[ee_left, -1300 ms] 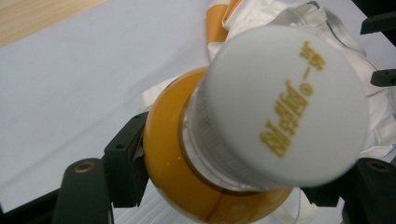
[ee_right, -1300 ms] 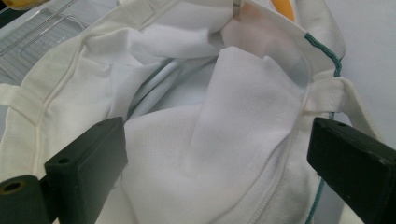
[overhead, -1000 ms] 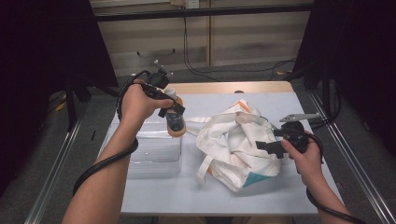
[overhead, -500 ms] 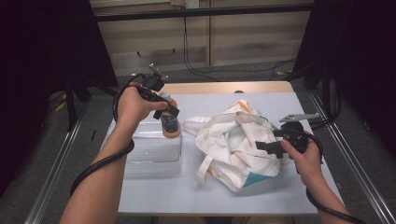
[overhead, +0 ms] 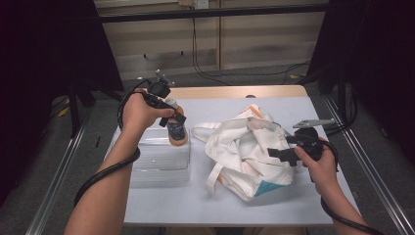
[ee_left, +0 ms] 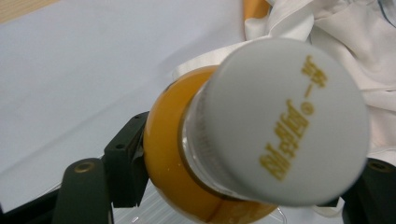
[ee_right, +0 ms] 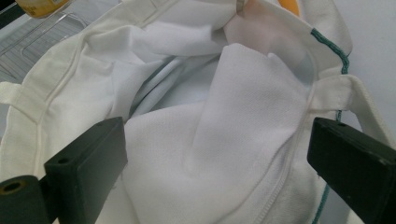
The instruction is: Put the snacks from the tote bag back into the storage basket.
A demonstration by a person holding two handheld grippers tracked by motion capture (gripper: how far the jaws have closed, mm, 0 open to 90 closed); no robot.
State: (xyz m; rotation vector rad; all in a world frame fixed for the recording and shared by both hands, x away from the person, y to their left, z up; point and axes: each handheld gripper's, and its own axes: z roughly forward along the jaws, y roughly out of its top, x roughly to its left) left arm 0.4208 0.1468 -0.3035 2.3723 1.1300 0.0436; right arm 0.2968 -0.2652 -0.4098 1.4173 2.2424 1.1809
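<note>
Left gripper (overhead: 175,119) clenched on orange, white-capped bottle (overhead: 176,131), held upright above clear plastic box (overhead: 159,161); crumpled white cloth bag (overhead: 242,152) lies to its right on counter; right gripper (overhead: 274,152) fingers spread at bag's opening.

The bottle (ee_left: 233,140) hides its own base behind its white cap (ee_left: 285,121) (gold print blurred, unreadable). The tote bag (ee_right: 210,116) spills past every edge, its contents folded out of sight.
</note>
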